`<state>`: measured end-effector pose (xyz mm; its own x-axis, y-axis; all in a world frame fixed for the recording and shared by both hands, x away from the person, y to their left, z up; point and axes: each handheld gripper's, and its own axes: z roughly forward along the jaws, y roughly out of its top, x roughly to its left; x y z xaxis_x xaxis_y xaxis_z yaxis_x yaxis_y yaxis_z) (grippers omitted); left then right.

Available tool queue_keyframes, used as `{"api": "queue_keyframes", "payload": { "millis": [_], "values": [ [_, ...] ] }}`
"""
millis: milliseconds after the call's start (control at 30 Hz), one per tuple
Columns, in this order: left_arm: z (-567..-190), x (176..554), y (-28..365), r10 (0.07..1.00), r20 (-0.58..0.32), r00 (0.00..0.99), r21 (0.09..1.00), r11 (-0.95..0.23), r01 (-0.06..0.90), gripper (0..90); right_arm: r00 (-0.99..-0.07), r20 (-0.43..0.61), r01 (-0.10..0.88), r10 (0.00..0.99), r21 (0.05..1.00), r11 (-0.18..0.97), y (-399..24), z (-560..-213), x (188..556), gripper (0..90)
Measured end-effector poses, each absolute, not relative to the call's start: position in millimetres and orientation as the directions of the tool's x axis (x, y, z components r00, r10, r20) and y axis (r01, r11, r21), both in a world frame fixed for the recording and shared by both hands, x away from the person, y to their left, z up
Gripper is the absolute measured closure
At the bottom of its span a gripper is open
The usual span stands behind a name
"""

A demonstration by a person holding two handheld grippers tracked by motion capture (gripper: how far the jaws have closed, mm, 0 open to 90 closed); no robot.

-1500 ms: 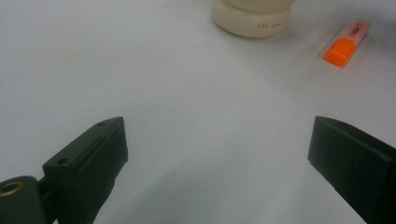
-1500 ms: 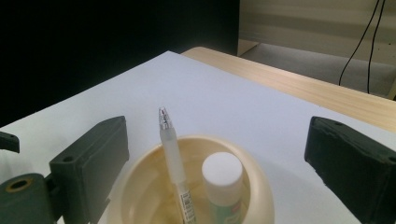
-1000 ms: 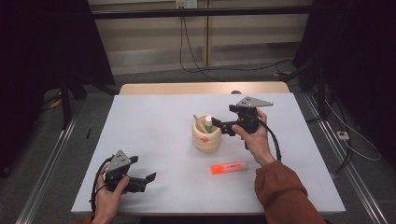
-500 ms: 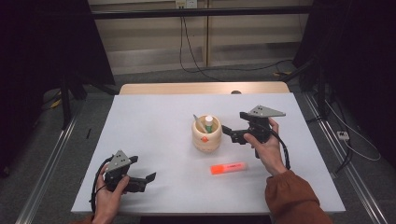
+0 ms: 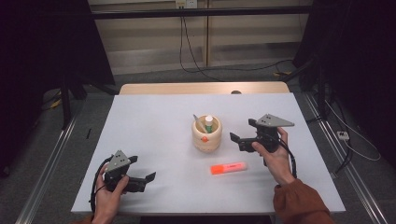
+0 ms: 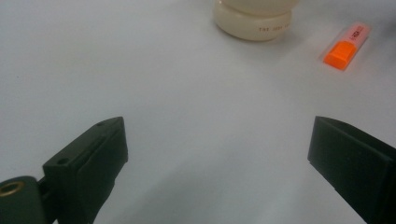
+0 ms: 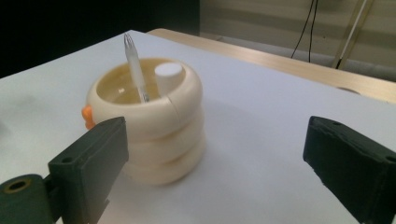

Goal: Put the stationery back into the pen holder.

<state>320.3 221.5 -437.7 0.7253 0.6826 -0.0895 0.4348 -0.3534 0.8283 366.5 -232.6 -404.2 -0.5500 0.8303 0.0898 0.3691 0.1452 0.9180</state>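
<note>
White tabletop (image 5: 154, 130) all across, and we start at the near left corner, where the left gripper (image 5: 148, 178) sits low in the person's hand, jaws spread wide, nothing between them. Its own view looks along those jaws over bare table toward the base of the cream holder (image 6: 254, 21) and the orange highlighter (image 6: 348, 45) farther off. Moving along to mid-table, the cream ringed pen holder (image 5: 207, 134) stands upright, a white-capped marker (image 5: 208, 123) and a slim pen (image 5: 196, 120) poking out of it, an orange knob on its front. Just in front and to the right, the highlighter (image 5: 228, 168) lies flat on the table, apart from the holder. On the right, the right gripper (image 5: 236, 140) hovers beside the holder, jaws gaping wide and empty, close but not touching it.
</note>
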Motion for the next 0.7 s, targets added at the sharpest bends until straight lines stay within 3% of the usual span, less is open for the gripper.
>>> {"api": "queue_keyframes", "payload": {
  "millis": [333,533,700],
  "values": [
    [-437.7,320.3,221.7,0.685,-0.089,0.723,0.826,-0.354,0.438,4.7,-0.536,0.107,0.448,0.837,0.877,0.175,-246.1,-422.4,350.3,5.7],
    [-437.6,320.3,221.7,0.681,-0.092,0.726,0.828,-0.353,0.435,4.7,-0.572,0.096,0.460,0.815,0.860,0.222,-251.2,-421.7,345.4,6.2],
    [-437.8,319.9,221.1,0.681,-0.091,0.726,0.832,-0.348,0.432,4.7,-0.606,0.153,0.522,0.781,0.817,0.245,-254.4,-424.2,346.2,10.8]
  ]
}}
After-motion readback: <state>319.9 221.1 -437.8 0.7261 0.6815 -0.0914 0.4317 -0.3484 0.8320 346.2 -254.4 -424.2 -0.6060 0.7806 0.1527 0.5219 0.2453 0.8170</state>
